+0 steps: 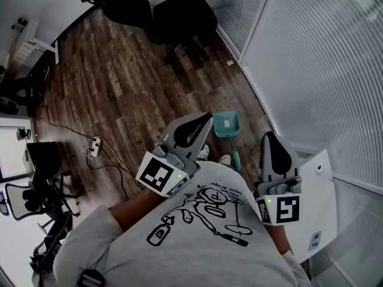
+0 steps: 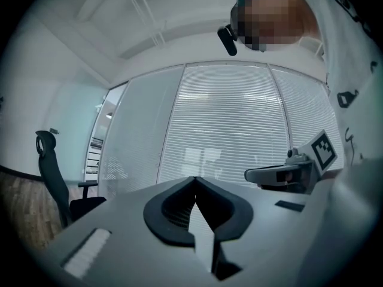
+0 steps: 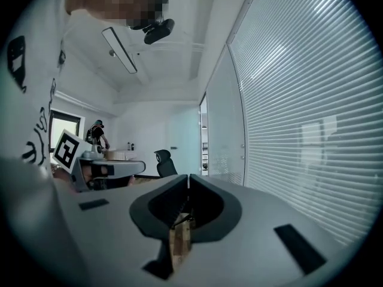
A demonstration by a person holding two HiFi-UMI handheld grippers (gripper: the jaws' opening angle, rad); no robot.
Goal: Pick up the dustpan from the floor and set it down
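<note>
Dustpan (image 1: pixel 228 124) lies on wood floor (image 1: pixel 119 82), seemingly beside blinds (image 1: pixel 311 58).

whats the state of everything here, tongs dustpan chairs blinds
left tongs, shut, nothing between them
right tongs, shut, empty
dustpan, lying on the floor, not held, clear of both tongs
office chairs, upright, nobody in them
blinds, lowered
</note>
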